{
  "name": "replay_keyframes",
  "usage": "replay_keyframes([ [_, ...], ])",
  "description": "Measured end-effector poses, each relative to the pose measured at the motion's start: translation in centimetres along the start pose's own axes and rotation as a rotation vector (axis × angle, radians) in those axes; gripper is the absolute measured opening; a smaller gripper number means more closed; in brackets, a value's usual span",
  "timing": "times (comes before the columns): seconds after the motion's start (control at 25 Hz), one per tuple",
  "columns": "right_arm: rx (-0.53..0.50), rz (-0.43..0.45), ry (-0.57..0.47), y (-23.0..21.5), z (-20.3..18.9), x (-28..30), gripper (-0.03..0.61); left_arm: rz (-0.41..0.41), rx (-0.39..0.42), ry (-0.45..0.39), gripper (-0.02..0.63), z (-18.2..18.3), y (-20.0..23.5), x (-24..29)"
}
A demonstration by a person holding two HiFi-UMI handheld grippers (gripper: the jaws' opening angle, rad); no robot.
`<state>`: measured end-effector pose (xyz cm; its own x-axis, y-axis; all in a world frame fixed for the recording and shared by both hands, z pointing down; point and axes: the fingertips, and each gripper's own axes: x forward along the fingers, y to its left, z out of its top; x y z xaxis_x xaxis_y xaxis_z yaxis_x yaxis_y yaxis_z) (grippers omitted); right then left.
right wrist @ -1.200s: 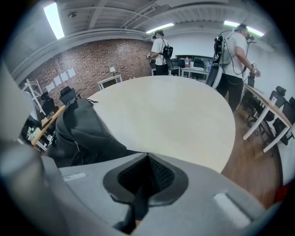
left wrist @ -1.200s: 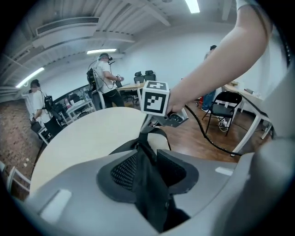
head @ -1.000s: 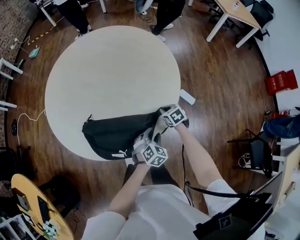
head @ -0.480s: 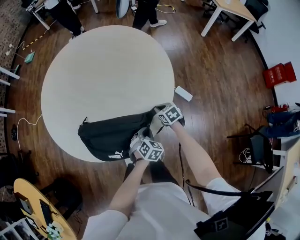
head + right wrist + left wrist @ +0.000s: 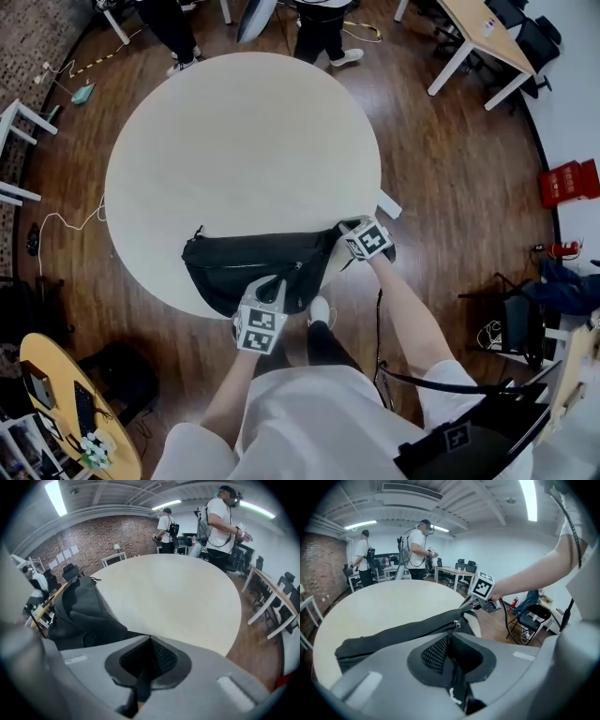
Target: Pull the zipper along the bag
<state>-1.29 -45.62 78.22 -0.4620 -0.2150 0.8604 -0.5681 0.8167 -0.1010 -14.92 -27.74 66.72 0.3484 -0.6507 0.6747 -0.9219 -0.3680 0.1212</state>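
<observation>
The bag (image 5: 251,267), black and slouched, lies along the 6 o'clock rim of the round table (image 5: 234,141), its long side running from 9 to 3 o'clock and its near edge right at the table's lip. Its zipper slider (image 5: 456,623) sits on the upper seam, toward the 3 o'clock end. The left gripper (image 5: 272,289), at the bag's 6 o'clock side, is closing its jaws, which are nearly together on a thin black strip that looks like the pull tab (image 5: 457,685). The right gripper (image 5: 345,236) has its jaws together on the bag's fabric at the 3 o'clock end, as an anchor. The likeliest failure is the tab sliding out of the left jaws, since the strip is slim and the bite is small. A pull angled away from the seam could also snag the slider on the slack cloth. If the right hold gives, the whole bag would probably drag along with the slider or tip off the rim onto the wooden floor (image 5: 441,169). People (image 5: 323,23) stand well apart at 12 o'clock.
</observation>
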Motion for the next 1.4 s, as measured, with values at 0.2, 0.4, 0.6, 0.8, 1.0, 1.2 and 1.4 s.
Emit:
replay_keyframes([
  [0.2,-0.105,-0.076,0.042,0.4,0.4,0.3,-0.009,0.2,-0.056,0.012,0.041,-3.5,12.7,-7.4],
  [0.4,-0.138,-0.115,0.096,0.8,1.0,0.4,-0.009,0.354,-0.038,0.092,0.041,-6.9,24.4,-10.3],
  [0.6,-0.096,-0.141,0.255,0.9,-1.3,1.0,-0.009,0.457,0.044,0.203,0.043,-11.2,30.8,-11.3],
  [0.8,-0.185,-0.215,0.229,0.8,0.5,1.3,-0.012,0.384,0.07,0.232,0.041,-14.7,32.4,-7.1],
  [1.0,-0.142,-0.305,0.198,0.5,-0.1,1.3,-0.014,0.349,-0.101,0.118,0.044,-13.8,31.2,-6.4],
  [1.2,0.132,-0.382,-0.138,0.6,2.6,-3.5,0.063,0.277,-0.145,0.032,0.155,-11.9,29.5,-8.5],
  [1.4,0.136,-0.349,-0.334,7.2,5.5,-9.5,0.078,0.256,-0.135,-0.068,0.176,-10.4,27.0,-11.7],
])
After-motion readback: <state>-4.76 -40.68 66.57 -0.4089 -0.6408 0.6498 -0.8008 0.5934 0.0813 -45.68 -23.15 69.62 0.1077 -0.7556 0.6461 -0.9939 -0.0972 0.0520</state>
